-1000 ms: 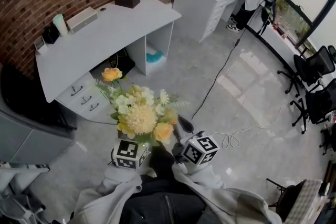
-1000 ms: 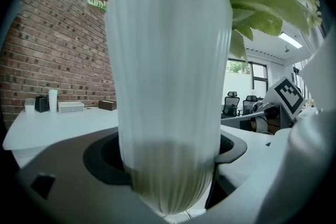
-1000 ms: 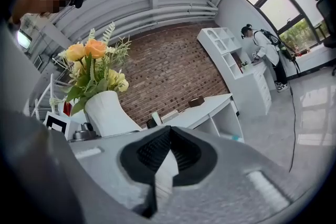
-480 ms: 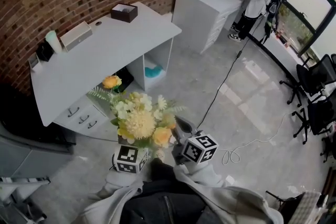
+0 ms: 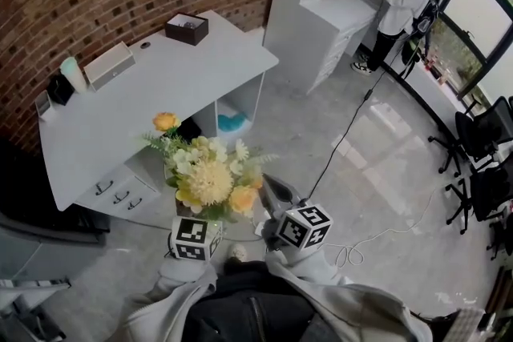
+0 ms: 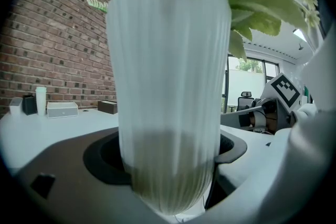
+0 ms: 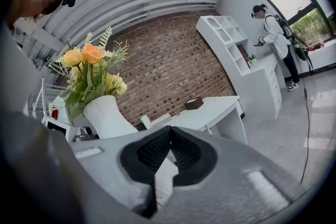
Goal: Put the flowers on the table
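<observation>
Holding the flowers point(image 5: 210, 176) short of the table point(image 5: 160, 84), not yet set down.
My left gripper point(image 6: 168, 160) pinches the ribbed white vase point(image 6: 168, 60) low on its body, clear of the table's near edge; my right gripper point(image 7: 169, 131) has its jaws pressed together on nothing. I'd keep the vase upright, bring it over the table's bare middle, and lower it flat before easing the jaws apart.
</observation>
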Tool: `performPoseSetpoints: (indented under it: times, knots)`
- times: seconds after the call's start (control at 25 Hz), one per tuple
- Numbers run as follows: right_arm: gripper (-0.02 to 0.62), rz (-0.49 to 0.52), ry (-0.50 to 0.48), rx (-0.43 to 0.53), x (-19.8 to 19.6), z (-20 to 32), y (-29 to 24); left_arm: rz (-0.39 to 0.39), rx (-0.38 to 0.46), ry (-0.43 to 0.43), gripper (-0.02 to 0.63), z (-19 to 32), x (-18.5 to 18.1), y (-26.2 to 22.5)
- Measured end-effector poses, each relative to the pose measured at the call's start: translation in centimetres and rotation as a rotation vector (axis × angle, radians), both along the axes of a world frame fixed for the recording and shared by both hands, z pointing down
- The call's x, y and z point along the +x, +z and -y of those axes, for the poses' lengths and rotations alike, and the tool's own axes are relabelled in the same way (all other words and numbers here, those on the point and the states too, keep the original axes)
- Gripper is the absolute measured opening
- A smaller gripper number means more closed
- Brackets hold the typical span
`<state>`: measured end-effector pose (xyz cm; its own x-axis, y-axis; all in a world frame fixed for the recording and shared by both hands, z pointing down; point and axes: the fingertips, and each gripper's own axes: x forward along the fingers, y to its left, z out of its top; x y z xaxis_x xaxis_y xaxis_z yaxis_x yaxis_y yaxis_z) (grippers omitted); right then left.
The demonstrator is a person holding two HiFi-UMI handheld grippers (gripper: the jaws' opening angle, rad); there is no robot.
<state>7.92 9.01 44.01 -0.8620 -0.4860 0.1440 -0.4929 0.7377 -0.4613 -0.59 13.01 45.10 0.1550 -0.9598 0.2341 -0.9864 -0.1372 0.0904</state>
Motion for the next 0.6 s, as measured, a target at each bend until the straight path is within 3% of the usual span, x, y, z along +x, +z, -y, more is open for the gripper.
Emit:
performPoseSetpoints:
  times: [0.6]
  knots:
    - [0.0, 0.001, 0.02, -0.04, 1.5, 2.5, 0.9, 0.005, -0.046, 0.02, 0.44, 3.5, 1.3, 1.0]
